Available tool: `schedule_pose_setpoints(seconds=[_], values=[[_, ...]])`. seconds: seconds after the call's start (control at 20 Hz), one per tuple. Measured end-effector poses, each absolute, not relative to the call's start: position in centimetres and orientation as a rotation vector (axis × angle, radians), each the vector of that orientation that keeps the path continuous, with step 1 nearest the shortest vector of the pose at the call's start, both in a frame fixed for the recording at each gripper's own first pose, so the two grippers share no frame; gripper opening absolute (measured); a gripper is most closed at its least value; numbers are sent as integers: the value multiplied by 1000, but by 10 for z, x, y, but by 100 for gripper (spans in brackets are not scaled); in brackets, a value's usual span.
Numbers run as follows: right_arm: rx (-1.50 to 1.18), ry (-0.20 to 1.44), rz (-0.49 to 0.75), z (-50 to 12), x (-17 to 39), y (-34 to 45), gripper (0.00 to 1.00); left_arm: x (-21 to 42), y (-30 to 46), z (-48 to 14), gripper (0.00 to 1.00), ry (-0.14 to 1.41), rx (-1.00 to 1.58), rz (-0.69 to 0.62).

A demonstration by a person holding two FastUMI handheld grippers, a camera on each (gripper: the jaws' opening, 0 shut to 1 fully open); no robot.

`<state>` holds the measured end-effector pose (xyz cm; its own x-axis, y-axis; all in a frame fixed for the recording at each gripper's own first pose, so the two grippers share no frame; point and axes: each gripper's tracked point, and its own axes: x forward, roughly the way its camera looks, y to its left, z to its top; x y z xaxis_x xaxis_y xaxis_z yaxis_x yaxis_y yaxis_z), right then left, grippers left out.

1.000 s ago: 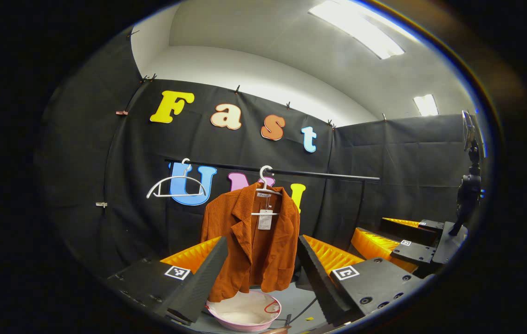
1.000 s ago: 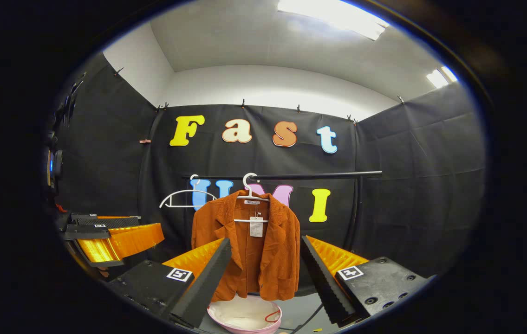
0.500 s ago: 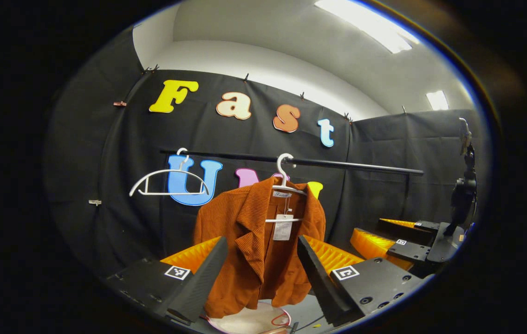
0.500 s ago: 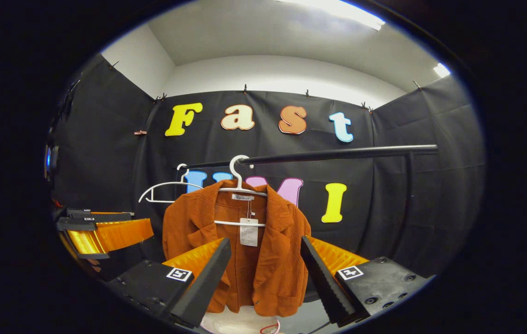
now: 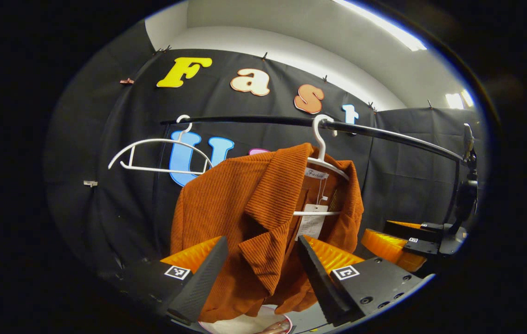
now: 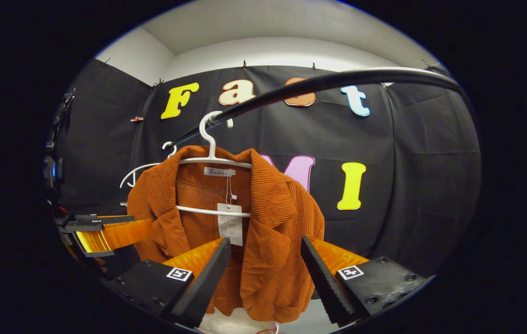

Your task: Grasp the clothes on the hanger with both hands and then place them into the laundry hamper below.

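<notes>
Fingers of our left tool (image 5: pixel 261 266) stood apart, black pads framing the front of the jacket (image 5: pixel 254 218) without pressing on it; the left lapel hung in the gap between them. We saw our right tool (image 5: pixel 405 239) off to the right in that same view, orange and black, beside the jacket's far edge and not touching it. In the right gripper view, our right tool (image 6: pixel 265 271) was also spread wide, with the jacket's (image 6: pixel 244 232) lower front showing between the fingers, and the left tool (image 6: pixel 105 229) sat at the jacket's other side.

We found the jacket, rust-orange and ribbed, draped on a white hanger (image 5: pixel 321 157) whose hook sat over a black rail (image 5: pixel 384 134). A paper tag (image 5: pixel 310 221) dangled inside the collar. Further along the rail hung a second white hanger (image 5: pixel 161 155), bare of clothing.

Below the jacket's hem we could make out the pale rim of the hamper (image 5: pixel 286 322), mostly hidden by the cloth and our tool. A black stand (image 5: pixel 465 199) stood at the right edge.
</notes>
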<state>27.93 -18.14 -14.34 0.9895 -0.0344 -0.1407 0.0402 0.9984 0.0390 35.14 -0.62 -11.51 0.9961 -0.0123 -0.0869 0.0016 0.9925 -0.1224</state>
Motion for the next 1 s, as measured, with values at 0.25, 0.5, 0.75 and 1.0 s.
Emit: schedule_pose_setpoints(seconds=[0.25, 0.5, 0.75, 1.0], values=[[77, 180, -9, -175, 302, -181, 98, 380, -12, -142, 95, 138, -142, -7], [89, 183, 13, -192, 324, -180, 98, 396, -38, -145, 95, 135, -153, -53], [138, 173, -13, -201, 354, -182, 98, 420, -38, -147, 95, 123, -165, -5], [119, 157, -37, -210, 391, -207, 49, 435, -12, -149, 61, 116, -171, 103]])
